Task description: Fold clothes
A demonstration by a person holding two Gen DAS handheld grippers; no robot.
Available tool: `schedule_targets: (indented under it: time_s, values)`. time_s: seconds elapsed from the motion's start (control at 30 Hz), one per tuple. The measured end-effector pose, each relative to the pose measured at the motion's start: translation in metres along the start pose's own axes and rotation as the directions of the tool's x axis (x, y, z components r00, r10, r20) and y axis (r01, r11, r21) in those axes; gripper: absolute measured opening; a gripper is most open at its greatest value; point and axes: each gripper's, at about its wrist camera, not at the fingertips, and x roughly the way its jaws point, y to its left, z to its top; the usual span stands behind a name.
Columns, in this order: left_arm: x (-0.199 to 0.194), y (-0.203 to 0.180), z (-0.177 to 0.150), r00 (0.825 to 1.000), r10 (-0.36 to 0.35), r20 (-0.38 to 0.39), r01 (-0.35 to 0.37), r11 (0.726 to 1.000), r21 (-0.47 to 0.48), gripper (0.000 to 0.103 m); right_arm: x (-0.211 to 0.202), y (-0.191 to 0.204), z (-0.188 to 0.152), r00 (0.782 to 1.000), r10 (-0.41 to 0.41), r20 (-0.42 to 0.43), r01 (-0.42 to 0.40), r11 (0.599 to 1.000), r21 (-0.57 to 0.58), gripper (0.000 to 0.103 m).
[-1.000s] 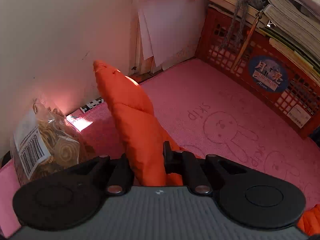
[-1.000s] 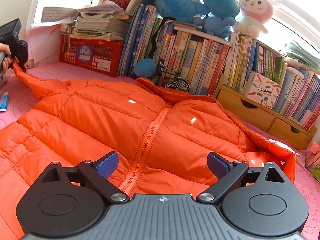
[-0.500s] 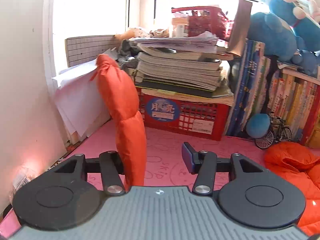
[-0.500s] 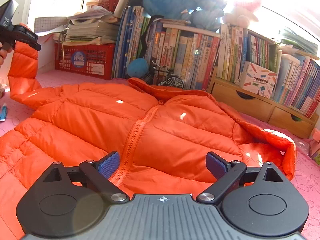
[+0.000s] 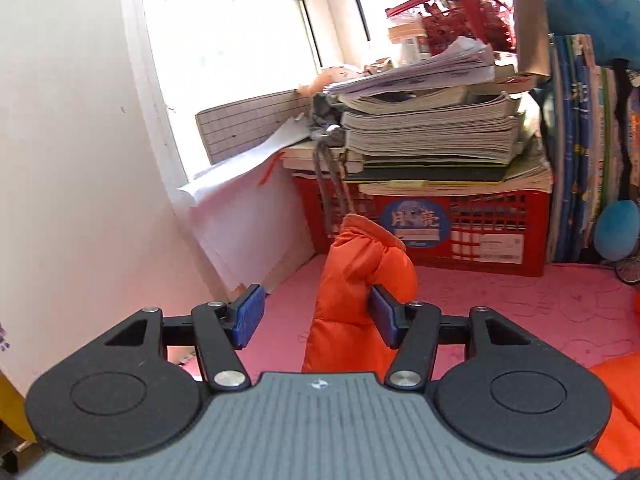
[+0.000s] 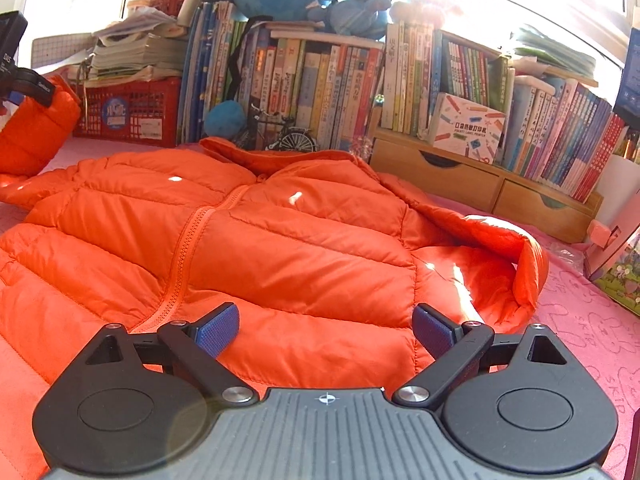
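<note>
— What does the left gripper (image 5: 314,314) look like up close?

— A grey ribbed body in the middle with a small compass-like mark near its front edge. Two round black discs flank it, each with a shallow circular recess. Black linkage arms run forward, pinned with silver screws, and each finger ends in a blue textured pad (image 5: 249,311).

— And the right gripper (image 6: 326,330)?

— The same build: grey ribbed housing, the same small mark, black discs, triangular cut-outs in the outer arms, silver pivot screws, blue pads (image 6: 218,330). In its view, the left unit's black housing at the far left carries white lettering too small to read.
</note>
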Motion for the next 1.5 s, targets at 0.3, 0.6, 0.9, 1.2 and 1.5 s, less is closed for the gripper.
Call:
schedule_targets:
  time_s: [0.3,0.6,0.9,1.2,1.5]
  values:
    - [-0.046,-0.017,-0.005,0.991,-0.128,0.028,0.124,0.986,0.112,0.059,0.002,-0.015,0.020,0.997,-0.026,0.068,0.025,0.999,0.024,0.097]
    - [-0.073,-0.135,-0.053,0.896,-0.437,-0.080,0.444,0.872,0.207,0.059,0.082,-0.082,0.074,0.967,-0.246,0.059,0.243,0.968,0.058,0.097]
    - [-0.052,-0.150,-0.089,0.900,-0.413,-0.140,0.434,0.880,0.193,0.068,0.146,-0.155,0.060,0.911,-0.331,-0.245,0.367,0.923,0.116,0.024]
    - [-0.049,-0.146,-0.088,0.893,-0.423,-0.151,0.445,0.880,0.167,0.071,0.037,-0.317,0.004,0.811,-0.483,-0.332,0.585,0.645,0.491,0.040]
    - [-0.050,-0.148,-0.088,0.896,-0.417,-0.150,0.439,0.881,0.174,0.072,0.016,-0.234,0.032,0.948,-0.299,-0.109,0.317,0.857,0.406,0.092]
